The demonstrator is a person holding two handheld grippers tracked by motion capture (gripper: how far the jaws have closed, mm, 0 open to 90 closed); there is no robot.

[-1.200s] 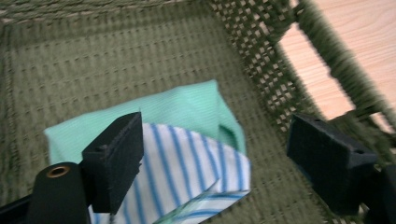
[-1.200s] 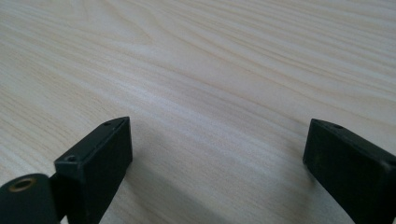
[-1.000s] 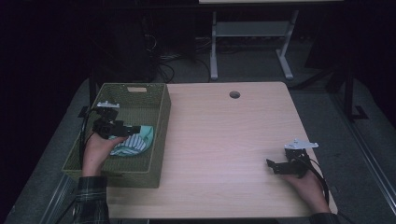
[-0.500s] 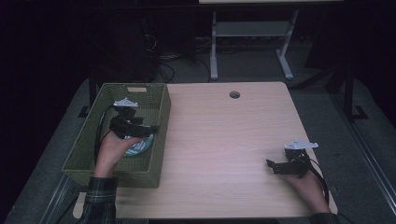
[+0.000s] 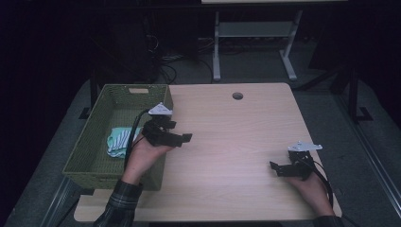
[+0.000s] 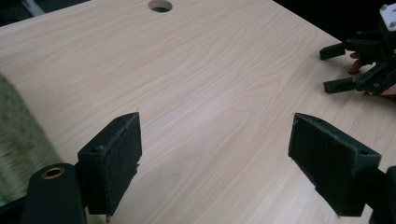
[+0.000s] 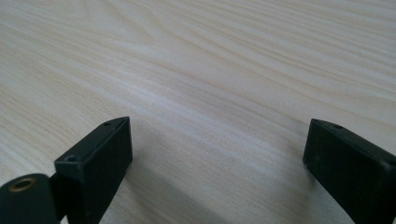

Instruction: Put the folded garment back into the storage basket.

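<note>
Left tool [image 5: 185, 138] left the basket [image 5: 97, 163], cloth [image 5: 119, 140] released.

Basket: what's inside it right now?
The basket holds one crumpled teal-and-white striped cloth on its floor. The left hand and its cable cover the cloth's right edge and the near right corner, so anything there is hidden.

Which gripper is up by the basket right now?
The left gripper, jaws open and empty, just past the right wall of the green basket that holds the striped cloth. The right gripper sits far off, near the table's right edge.
</note>
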